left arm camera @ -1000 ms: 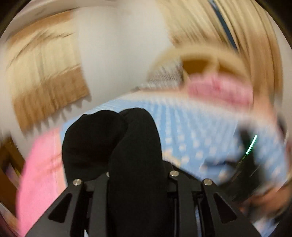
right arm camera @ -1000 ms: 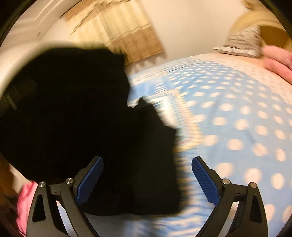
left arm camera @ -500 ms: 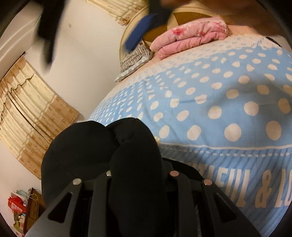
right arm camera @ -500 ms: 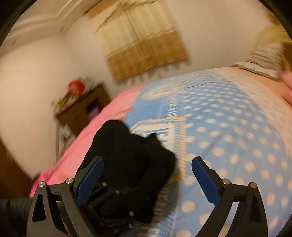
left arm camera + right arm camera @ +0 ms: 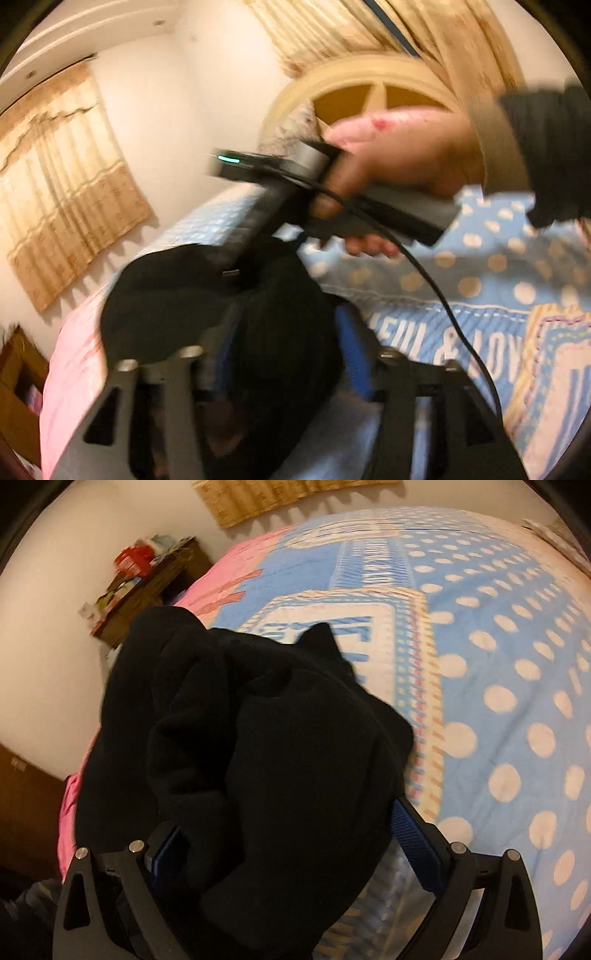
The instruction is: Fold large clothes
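Left gripper [image 5: 284,347] jaws just opened, black garment [image 5: 221,314] between them; right gripper [image 5: 295,845] spread wide above the garment, angled steeply down.

We count one bunched black knit garment [image 5: 266,746], one blue polka-dot bedspread [image 5: 498,664], two beige pleated curtains [image 5: 62,177], one wooden bedside cabinet [image 5: 147,590].

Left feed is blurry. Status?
Left gripper jaws just opened, black garment loose between them. Right gripper open around same bunched garment on the dotted bedspread. Nothing blocking.
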Demonstrator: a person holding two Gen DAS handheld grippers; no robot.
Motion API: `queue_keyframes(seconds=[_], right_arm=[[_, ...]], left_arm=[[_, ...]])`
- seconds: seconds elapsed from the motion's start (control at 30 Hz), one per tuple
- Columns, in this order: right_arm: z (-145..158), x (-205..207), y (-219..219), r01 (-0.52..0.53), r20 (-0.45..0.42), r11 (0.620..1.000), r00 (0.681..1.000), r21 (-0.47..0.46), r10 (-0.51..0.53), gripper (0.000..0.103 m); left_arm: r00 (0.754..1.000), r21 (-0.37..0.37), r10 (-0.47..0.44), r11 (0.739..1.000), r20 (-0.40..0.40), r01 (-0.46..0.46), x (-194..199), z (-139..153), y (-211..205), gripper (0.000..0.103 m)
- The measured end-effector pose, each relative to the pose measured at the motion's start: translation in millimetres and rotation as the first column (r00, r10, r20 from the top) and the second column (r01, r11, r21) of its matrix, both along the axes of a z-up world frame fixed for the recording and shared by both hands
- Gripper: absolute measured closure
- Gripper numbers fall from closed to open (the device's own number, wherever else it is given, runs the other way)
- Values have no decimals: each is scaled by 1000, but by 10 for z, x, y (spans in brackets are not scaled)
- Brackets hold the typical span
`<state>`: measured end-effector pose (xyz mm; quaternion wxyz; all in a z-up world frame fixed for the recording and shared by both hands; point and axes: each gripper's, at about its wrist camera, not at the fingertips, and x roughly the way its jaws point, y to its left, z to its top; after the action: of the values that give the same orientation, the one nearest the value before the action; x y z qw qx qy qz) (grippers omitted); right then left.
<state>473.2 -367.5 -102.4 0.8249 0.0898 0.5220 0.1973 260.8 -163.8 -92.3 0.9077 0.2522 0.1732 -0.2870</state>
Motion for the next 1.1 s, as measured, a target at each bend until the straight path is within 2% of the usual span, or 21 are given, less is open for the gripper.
queue_keyframes(seconds=[0.07,0.1,0.13,0.2,0.3,0.33,0.4,0.43,0.5,0.53,0.57,0.63,0.7,0.77,0.8,0.9,1.0,1.07,1.1], right_arm=[[-77,-26,-95,40,2,999,999,34,-40,5],[-133,-41,-146,57,-3,997,998,61,-57,5],[-185,-61,-183,68,-6,994,998,88,-68,5],[-230,-102,-216,87,7,989,996,124,-88,5],[-313,-201,-255,127,23,976,991,175,-133,5],[-348,-230,-269,136,20,972,990,192,-143,4],[-453,-335,-338,152,29,956,986,251,-164,4],[-470,-374,-364,152,36,950,985,273,-168,4],[-498,-432,-420,156,56,941,982,300,-180,4],[-455,-469,-417,167,64,942,979,290,-193,4],[-375,-507,-405,179,78,946,975,272,-207,4],[-86,-635,-407,227,136,950,956,216,-260,4],[239,-793,-405,268,206,939,928,214,-312,4],[681,-1042,-333,271,286,917,891,293,-354,4],[911,-1181,-230,227,332,906,876,357,-350,4],[1236,-1391,181,82,396,896,877,437,-273,4],[1154,-1423,513,34,383,900,898,434,-218,4],[936,-1358,623,50,345,915,917,401,-202,4],[759,-1329,593,86,304,909,926,408,-224,5]], left_arm=[[1000,-61,15,998,23,-14,-122,159,245,22],[999,-65,28,998,41,-26,-145,208,304,11],[996,-53,63,997,70,-60,-119,253,344,5],[988,-53,119,992,95,-115,-5,302,423,2],[975,-128,221,967,-1,-219,386,306,594,3],[968,-135,246,959,-38,-249,545,263,619,3],[958,-98,261,957,-114,-273,774,111,584,2],[949,-94,244,959,-200,-266,912,-15,558,1],[912,-110,237,951,-336,-288,1086,-157,561,0],[903,-131,237,945,-359,-300,1117,-181,533,0],[905,-117,245,946,-347,-301,1105,-186,484,0],[906,-97,251,949,-340,-300,1081,-211,364,0],[904,-101,254,947,-343,-304,1094,-233,329,0],[904,-109,260,944,-340,-312,1071,-242,332,0],[904,-110,262,943,-336,-314,1062,-238,323,0],[906,-105,269,942,-327,-318,1070,-207,319,0],[902,-108,271,940,-337,-323,1039,-171,449,0],[902,-109,270,940,-338,-322,1085,-143,489,0],[901,-111,269,940,-339,-323,1085,-143,490,0]])
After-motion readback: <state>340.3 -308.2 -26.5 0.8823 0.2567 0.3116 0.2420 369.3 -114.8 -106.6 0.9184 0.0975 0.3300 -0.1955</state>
